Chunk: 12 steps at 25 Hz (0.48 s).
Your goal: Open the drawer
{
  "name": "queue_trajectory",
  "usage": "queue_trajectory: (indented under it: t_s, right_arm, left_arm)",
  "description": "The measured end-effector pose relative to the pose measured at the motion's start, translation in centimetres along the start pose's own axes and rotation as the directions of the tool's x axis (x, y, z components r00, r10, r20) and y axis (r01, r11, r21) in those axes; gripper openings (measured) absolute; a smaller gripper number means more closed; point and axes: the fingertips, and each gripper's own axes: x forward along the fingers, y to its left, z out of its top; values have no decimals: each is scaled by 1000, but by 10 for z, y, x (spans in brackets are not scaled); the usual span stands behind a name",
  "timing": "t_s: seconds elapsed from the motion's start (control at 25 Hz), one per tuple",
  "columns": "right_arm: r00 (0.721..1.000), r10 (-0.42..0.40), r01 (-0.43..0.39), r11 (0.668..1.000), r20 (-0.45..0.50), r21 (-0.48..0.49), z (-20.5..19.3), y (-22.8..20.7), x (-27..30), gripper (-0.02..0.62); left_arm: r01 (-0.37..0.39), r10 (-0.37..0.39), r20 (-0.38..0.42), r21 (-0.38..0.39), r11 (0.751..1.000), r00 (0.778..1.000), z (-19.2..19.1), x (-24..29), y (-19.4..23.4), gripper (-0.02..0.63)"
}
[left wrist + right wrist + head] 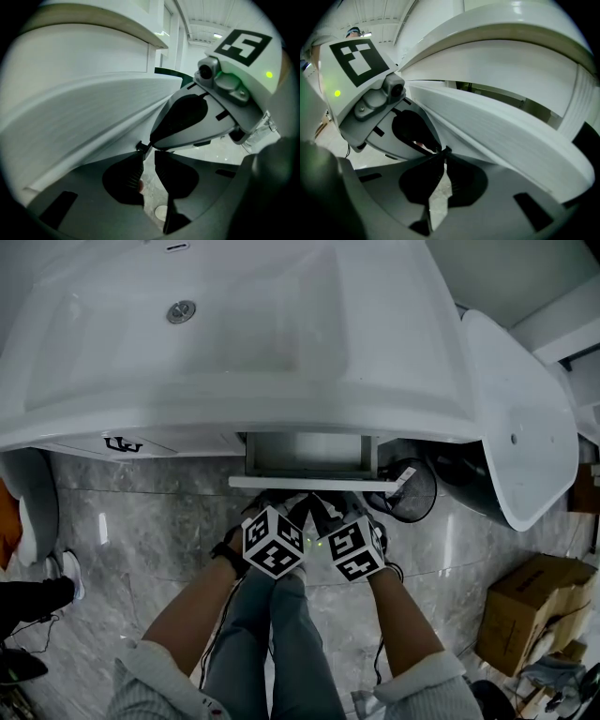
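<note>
We see the white drawer (309, 482) pulled partly out from under the white washbasin (394, 381), just above the middle of the head view. Its flat front panel faces down the frame over the grey marble floor (141, 531).

Both grippers sit side by side just below that panel, their tips at its lower edge.

In the left gripper view, the left gripper (149, 152) has its jaws a narrow slit apart. Only floor shows between them. The drawer front (93, 117) sweeps across the upper left of the frame, and the jaw tips come up to its bottom edge.

In the right gripper view, the right gripper (443, 153) has its tips together at the panel's lower edge, and the drawer front (497, 136) runs to the right. We cannot tell whether they pinch a lip there.
</note>
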Motion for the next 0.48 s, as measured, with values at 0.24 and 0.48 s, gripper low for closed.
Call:
queue_trajectory:
  t_s: [0.24, 0.48]
  right_arm:
    - [1000, 0, 0, 1000, 1, 16, -6, 9, -3, 20]
    - [1000, -1, 1, 999, 4, 35, -13, 18, -6, 18]
  left_arm:
    - [-8, 8, -11, -4, 1000, 1000, -8, -2, -8, 81]
    - [-15, 14, -21, -26, 1000, 1000, -15, -5, -16, 81]
